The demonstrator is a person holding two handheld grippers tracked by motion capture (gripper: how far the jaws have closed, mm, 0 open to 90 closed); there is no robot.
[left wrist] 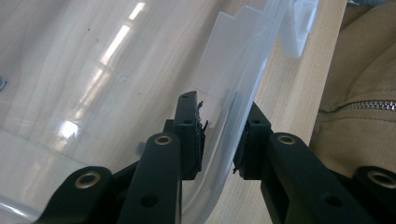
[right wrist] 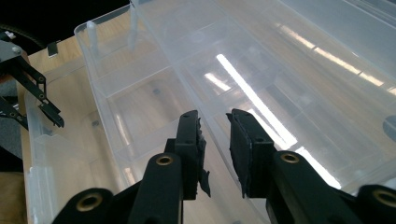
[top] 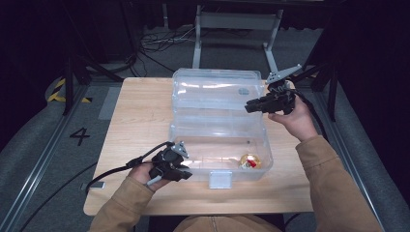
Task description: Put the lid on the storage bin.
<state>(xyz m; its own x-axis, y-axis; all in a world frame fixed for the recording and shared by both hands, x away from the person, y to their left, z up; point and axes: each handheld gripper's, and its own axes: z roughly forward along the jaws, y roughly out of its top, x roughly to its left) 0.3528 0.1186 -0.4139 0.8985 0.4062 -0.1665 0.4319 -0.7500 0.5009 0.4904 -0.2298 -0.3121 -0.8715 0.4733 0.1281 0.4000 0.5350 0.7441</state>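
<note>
A clear plastic box lies with its lid folded back on a wooden table. A small gold and red object rests in the box's front right part. My left gripper is at the box's front left corner. There its jaws straddle the box rim, which fills the gap between the pads. My right gripper reaches in from the box's right side. Its jaws stand a little apart over a clear divided tray, with a tray edge running under the gap, not pinched.
A white latch sticks out at the box's front middle. The person's tan sleeves come in from the bottom. Cables and metal frame legs lie on the floor behind the table. The left gripper appears at the right gripper view's left edge.
</note>
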